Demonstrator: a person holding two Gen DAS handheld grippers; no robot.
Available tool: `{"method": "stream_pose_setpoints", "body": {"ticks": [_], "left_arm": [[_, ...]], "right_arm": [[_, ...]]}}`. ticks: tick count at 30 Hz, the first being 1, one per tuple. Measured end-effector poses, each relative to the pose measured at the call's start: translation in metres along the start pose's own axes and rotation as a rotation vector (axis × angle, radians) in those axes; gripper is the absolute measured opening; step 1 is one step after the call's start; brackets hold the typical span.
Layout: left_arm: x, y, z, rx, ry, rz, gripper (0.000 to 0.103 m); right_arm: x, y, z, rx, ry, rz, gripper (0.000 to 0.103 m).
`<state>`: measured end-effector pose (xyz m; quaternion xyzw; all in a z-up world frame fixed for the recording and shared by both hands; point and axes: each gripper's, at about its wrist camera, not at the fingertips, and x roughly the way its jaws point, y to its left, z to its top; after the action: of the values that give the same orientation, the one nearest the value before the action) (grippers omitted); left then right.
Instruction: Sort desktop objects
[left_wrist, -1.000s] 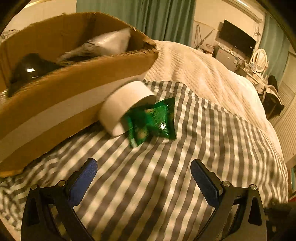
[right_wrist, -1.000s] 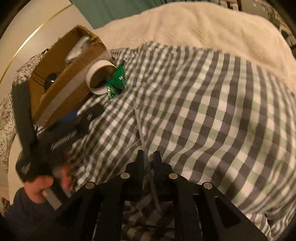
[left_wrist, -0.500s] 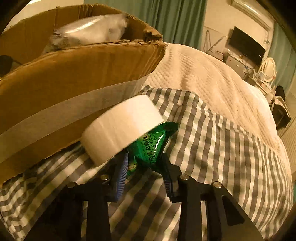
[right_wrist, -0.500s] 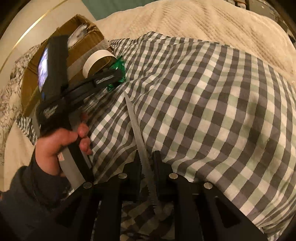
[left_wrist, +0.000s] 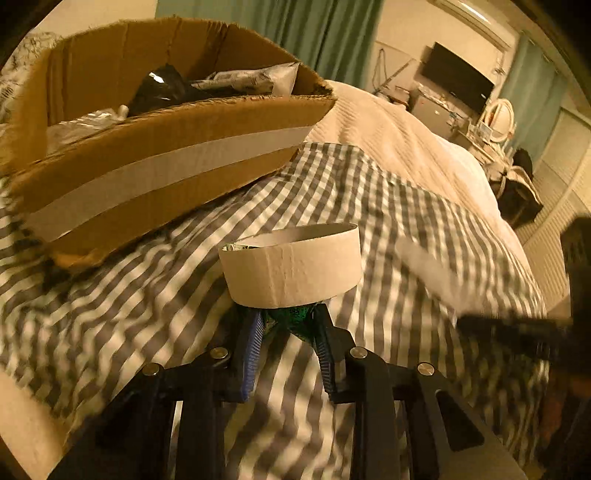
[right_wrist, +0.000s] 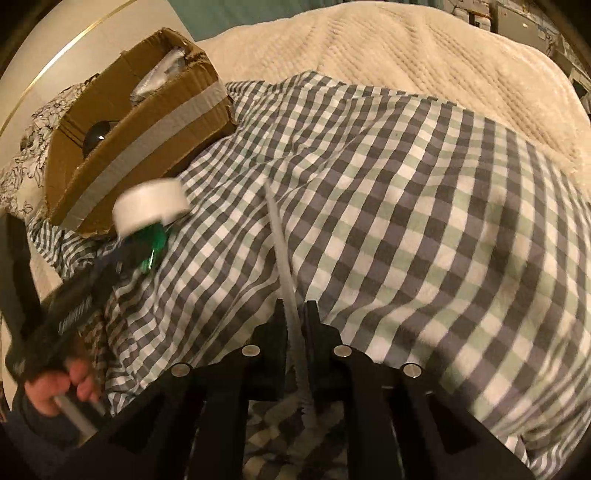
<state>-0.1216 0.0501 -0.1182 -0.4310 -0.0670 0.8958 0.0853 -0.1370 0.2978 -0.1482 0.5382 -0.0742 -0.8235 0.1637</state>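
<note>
My left gripper (left_wrist: 288, 325) grips a green snack packet (left_wrist: 291, 319), its jaws still closing. A white tape roll (left_wrist: 291, 267) rides on the packet, lifted off the checked cloth (left_wrist: 369, 206). In the right wrist view the roll (right_wrist: 151, 208) and packet (right_wrist: 153, 242) hang in front of the cardboard box (right_wrist: 147, 122), blurred, with the left gripper (right_wrist: 129, 251) below them. My right gripper (right_wrist: 295, 314) is shut on a long thin grey toothed strip (right_wrist: 282, 243) that points away over the cloth.
The open cardboard box (left_wrist: 166, 177) with a grey tape band holds a black object (left_wrist: 159, 88) and silvery bags (left_wrist: 251, 79). A cream blanket (right_wrist: 388, 55) lies beyond the checked cloth (right_wrist: 406, 206). A person's hand (right_wrist: 55, 387) holds the left tool.
The left gripper went in to the packet beside the box, closed on it, and pulled it back and up with the tape roll. The right gripper kept its hold on the strip.
</note>
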Motion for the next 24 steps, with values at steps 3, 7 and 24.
{"method": "stream_pose_setpoints", "body": {"ticks": [3, 7, 24], "left_arm": [[-0.01, 0.0, -0.009, 0.012, 0.039, -0.056, 0.028], [-0.015, -0.003, -0.007, 0.004, 0.154, -0.156, 0.027], [-0.04, 0.023, -0.015, 0.177, 0.284, -0.141, 0.027]], "right_arm": [[-0.012, 0.004, -0.005, 0.033, -0.019, 0.024, 0.005], [-0.033, 0.018, -0.013, 0.061, -0.059, 0.063, 0.005], [-0.017, 0.061, -0.026, 0.0, -0.072, -0.06, 0.031]]}}
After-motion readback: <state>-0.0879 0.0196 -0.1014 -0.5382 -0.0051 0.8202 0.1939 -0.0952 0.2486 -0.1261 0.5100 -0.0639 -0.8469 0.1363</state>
